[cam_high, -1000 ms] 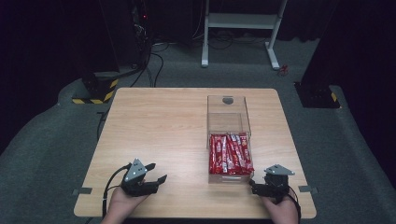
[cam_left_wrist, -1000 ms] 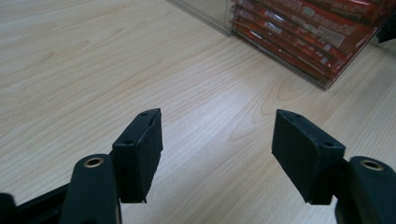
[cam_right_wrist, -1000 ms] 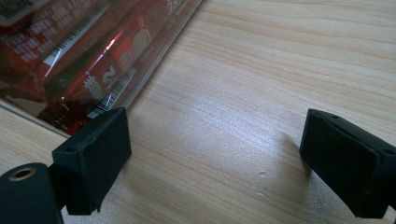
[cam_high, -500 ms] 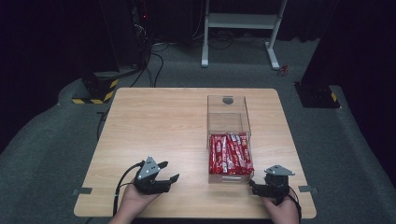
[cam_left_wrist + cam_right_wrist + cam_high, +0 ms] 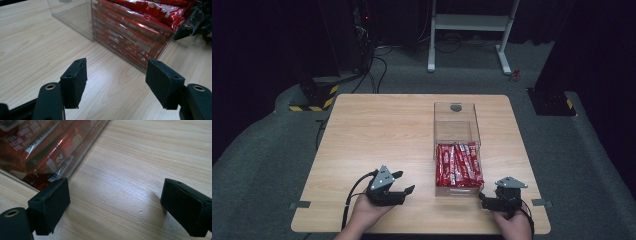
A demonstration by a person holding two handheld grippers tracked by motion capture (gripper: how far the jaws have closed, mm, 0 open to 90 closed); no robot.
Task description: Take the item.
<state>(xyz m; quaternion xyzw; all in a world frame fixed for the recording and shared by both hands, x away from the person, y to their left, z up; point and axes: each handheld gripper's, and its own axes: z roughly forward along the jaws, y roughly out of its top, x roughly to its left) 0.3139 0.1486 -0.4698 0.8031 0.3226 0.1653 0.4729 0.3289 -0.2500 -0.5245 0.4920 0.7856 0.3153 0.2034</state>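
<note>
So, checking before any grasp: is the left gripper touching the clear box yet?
Apart. The left gripper view shows bare table between the open left gripper and the clear box.

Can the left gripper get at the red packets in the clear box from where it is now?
Probably not sideways: the left gripper, open, faces the clear box wall, with the red packets behind it. The top looks open.

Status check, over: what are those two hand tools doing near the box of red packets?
Left tool open, empty. Right tool open beside clear box. Red packets untouched in its near end. Nothing in the way.
</note>
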